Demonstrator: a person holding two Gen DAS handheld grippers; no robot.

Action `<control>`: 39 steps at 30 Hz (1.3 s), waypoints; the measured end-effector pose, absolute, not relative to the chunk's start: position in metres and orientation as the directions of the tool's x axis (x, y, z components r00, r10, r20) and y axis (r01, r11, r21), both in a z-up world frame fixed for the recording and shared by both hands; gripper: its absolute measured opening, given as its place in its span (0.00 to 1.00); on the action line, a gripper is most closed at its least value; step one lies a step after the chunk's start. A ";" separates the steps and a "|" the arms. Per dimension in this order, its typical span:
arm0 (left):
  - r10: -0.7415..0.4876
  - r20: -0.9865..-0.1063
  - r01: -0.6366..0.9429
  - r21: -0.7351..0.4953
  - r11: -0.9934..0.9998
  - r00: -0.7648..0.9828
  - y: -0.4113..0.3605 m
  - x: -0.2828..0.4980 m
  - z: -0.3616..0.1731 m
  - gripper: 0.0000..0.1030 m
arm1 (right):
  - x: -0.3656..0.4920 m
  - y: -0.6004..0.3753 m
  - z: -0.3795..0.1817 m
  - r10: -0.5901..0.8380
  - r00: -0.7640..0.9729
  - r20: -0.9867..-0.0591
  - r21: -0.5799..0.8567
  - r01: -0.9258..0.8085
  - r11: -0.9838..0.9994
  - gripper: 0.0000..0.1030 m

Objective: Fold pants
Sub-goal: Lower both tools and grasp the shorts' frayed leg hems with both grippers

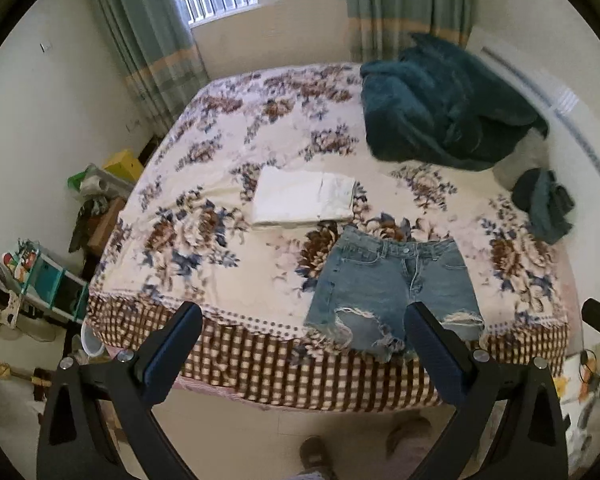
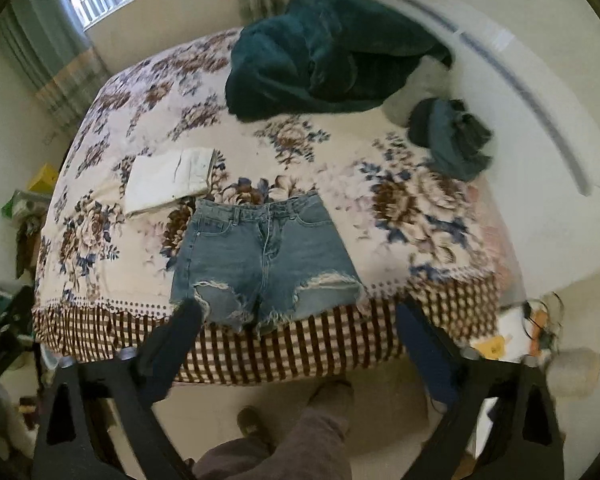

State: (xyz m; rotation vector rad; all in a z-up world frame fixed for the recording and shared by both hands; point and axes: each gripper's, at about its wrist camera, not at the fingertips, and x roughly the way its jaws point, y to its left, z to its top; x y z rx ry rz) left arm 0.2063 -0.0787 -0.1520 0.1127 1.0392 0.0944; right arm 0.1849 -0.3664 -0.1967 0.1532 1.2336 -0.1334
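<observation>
**Grippers clear of garment; shorts flat at bed edge**

Left gripper (image 1: 304,316) hangs over the near bed edge, jaws spread wide, holding nothing. Right gripper (image 2: 298,312) likewise stands wide and empty. Denim shorts (image 2: 266,256) lie flat on the floral bedspread (image 2: 400,216), waistband away, frayed hems at the near edge. Folded white cloth (image 2: 168,182) sits just beyond their left corner. Teal blanket (image 2: 324,56) is heaped well apart.
</observation>
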 end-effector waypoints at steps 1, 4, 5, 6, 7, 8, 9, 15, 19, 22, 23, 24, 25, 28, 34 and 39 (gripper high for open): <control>0.148 -0.856 -0.041 0.147 0.988 0.495 -0.086 0.215 -0.166 1.00 | 0.202 -0.377 -0.214 0.001 0.312 -0.950 0.054 0.160 0.986 0.69; 0.181 -0.882 -0.086 0.160 0.983 0.434 -0.125 0.250 -0.220 1.00 | 0.258 -0.414 -0.276 0.037 0.243 -0.969 0.060 0.089 0.994 0.57; 0.182 -0.897 -0.098 0.156 0.983 0.402 -0.139 0.261 -0.243 1.00 | 0.275 -0.428 -0.297 0.045 0.221 -0.974 0.063 0.073 0.995 0.57; 0.176 -0.913 -0.107 0.147 0.983 0.369 -0.154 0.271 -0.268 1.00 | 0.293 -0.443 -0.322 0.052 0.197 -0.979 0.065 0.061 0.996 0.57; 0.167 -0.926 -0.115 0.135 0.984 0.338 -0.164 0.277 -0.287 1.00 | 0.309 -0.459 -0.346 0.060 0.175 -0.983 0.071 0.055 0.996 0.57; 0.144 -0.943 -0.124 0.111 0.986 0.300 -0.181 0.285 -0.315 1.00 | 0.323 -0.474 -0.370 0.072 0.152 -0.986 0.081 0.053 0.995 0.57; 0.121 -0.953 -0.128 0.088 0.988 0.276 -0.194 0.288 -0.336 1.00 | 0.339 -0.492 -0.399 0.093 0.119 -0.988 0.101 0.056 0.993 0.58; -0.022 -0.997 -0.125 -0.031 0.992 0.074 -0.309 0.266 -0.503 1.00 | 0.377 -0.574 -0.539 0.138 -0.007 -0.990 0.137 0.108 0.985 0.67; -0.078 -0.996 -0.102 -0.074 0.992 -0.035 -0.379 0.246 -0.585 1.00 | 0.375 -0.602 -0.608 0.138 -0.076 -0.987 0.129 0.110 0.985 0.67; -0.047 -0.995 -0.090 -0.038 0.995 -0.089 -0.410 0.241 -0.629 0.99 | 0.378 -0.609 -0.638 0.187 -0.109 -0.976 0.173 0.121 0.977 0.68; -0.006 -0.996 -0.085 0.001 0.996 -0.085 -0.414 0.240 -0.638 0.99 | 0.382 -0.609 -0.646 0.214 -0.110 -0.971 0.200 0.121 0.972 0.69; 0.007 -0.998 -0.089 0.013 0.996 -0.061 -0.415 0.240 -0.641 0.99 | 0.388 -0.606 -0.654 0.247 -0.109 -0.963 0.235 0.116 0.965 0.72; -0.004 -0.999 -0.108 0.001 0.994 -0.042 -0.412 0.240 -0.641 0.98 | 0.395 -0.601 -0.662 0.282 -0.112 -0.953 0.271 0.106 0.957 0.72; -0.041 -0.998 -0.150 -0.047 0.987 0.046 -0.403 0.236 -0.629 0.72 | 0.412 -0.575 -0.681 0.368 -0.124 -0.921 0.362 0.070 0.929 0.72; -0.145 -0.983 -0.151 -0.161 0.975 0.113 -0.376 0.234 -0.602 0.04 | 0.440 -0.528 -0.719 0.487 -0.147 -0.861 0.475 0.115 0.873 0.67; -0.195 -0.968 -0.154 -0.220 0.963 0.160 -0.346 0.236 -0.563 0.02 | 0.444 -0.506 -0.699 0.424 -0.096 -0.900 0.417 0.085 0.905 0.08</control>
